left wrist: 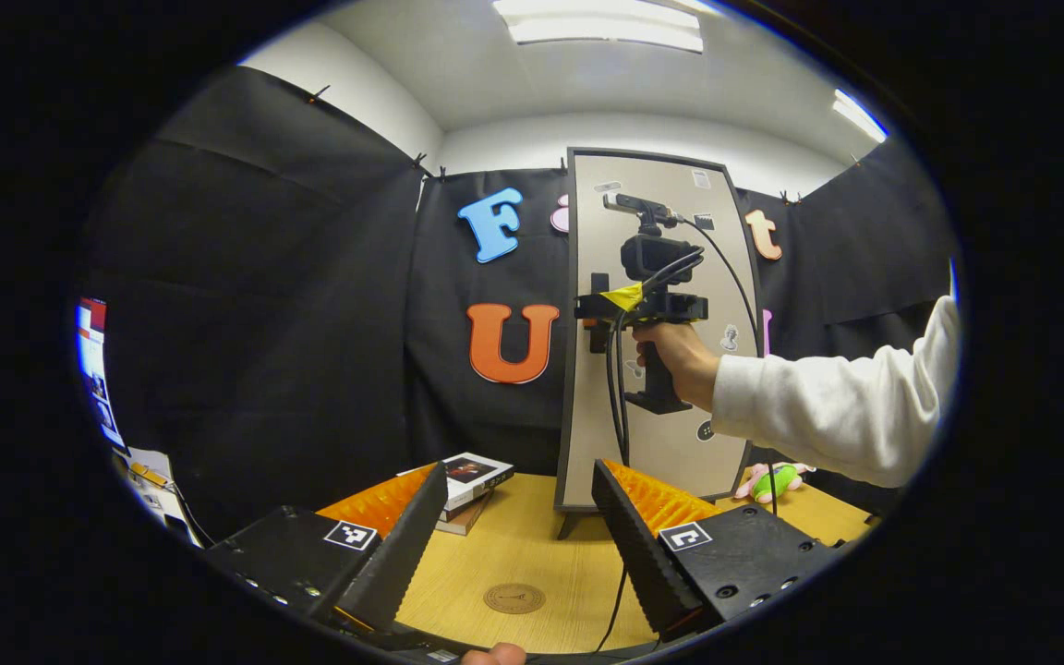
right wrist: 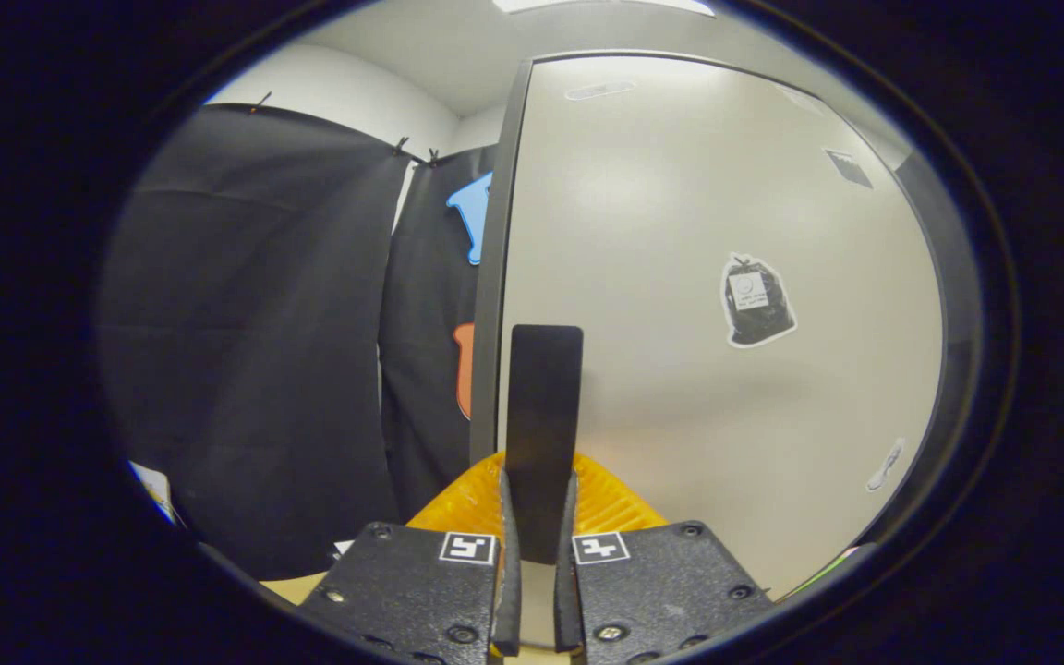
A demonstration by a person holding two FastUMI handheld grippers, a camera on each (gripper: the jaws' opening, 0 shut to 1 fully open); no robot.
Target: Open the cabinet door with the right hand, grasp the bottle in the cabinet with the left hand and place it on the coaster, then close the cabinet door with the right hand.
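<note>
**Right gripper clamped, left gripper spread**

In the left gripper view, the left gripper (left wrist: 515, 536) sits at 6 o'clock, fingers wide apart, holding nothing. A thumb tip (left wrist: 493, 655) shows at the bottom edge. At 3 o'clock a white sleeve (left wrist: 841, 406) reaches in; its hand (left wrist: 680, 360) grips the right gripper (left wrist: 598, 314) upright. In the right gripper view, the right gripper (right wrist: 538, 517) is closed on a dark handle (right wrist: 543, 416).

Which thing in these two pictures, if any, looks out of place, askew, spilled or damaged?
Nothing stands out. The cabinet door is upright and whole, the right gripper is closed on its handle, the coaster lies flat on the table, and the books are stacked. No spill shows.
</note>
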